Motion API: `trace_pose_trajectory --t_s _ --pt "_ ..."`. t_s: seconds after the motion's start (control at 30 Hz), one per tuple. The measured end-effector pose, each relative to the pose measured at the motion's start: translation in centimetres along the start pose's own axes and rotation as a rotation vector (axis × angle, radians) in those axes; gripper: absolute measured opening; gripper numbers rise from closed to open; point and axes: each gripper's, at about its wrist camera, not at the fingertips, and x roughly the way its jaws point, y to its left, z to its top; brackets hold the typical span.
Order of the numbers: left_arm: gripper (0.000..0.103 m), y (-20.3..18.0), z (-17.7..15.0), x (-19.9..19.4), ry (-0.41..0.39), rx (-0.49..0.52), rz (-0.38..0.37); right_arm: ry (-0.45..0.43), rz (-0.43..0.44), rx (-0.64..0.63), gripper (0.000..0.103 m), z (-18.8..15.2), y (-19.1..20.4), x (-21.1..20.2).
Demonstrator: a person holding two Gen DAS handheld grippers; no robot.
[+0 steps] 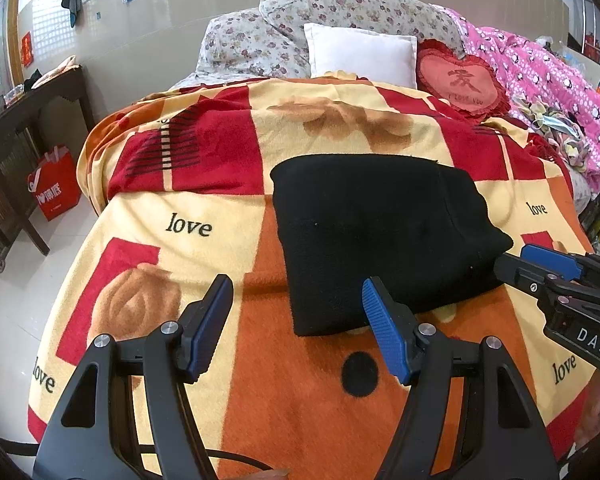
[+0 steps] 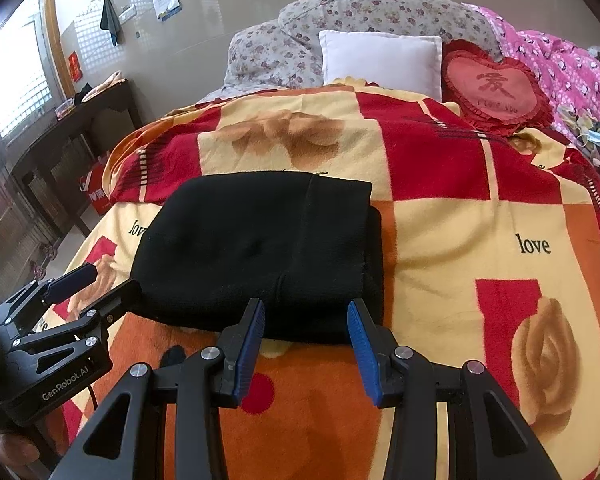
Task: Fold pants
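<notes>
Black pants (image 1: 380,232) lie folded into a compact rectangle on the patterned blanket (image 1: 204,216) of a bed. My left gripper (image 1: 296,284) hovers open at the bundle's near left corner, its blue pads (image 1: 384,328) wide apart with nothing between them. My right gripper (image 2: 305,304) stands open just before the near edge of the pants (image 2: 256,240), nothing gripped. In the left wrist view the right gripper (image 1: 512,258) shows at the bundle's right corner. In the right wrist view the left gripper (image 2: 114,276) shows beside its left corner.
At the bed's head lie floral pillows (image 1: 340,8), a white cushion (image 1: 360,54) and a red heart cushion (image 1: 460,78). A pink quilt (image 1: 548,76) is piled along the right. A dark wooden table (image 1: 28,112) and a red bag (image 1: 54,184) stand left of the bed.
</notes>
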Motion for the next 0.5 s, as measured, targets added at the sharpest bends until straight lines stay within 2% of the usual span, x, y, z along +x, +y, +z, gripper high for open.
trace_pose_trajectory --t_s 0.5 --pt "0.067 -0.26 -0.25 0.19 0.009 -0.004 -0.014 0.013 0.004 0.007 0.041 -0.12 -0.08 0.61"
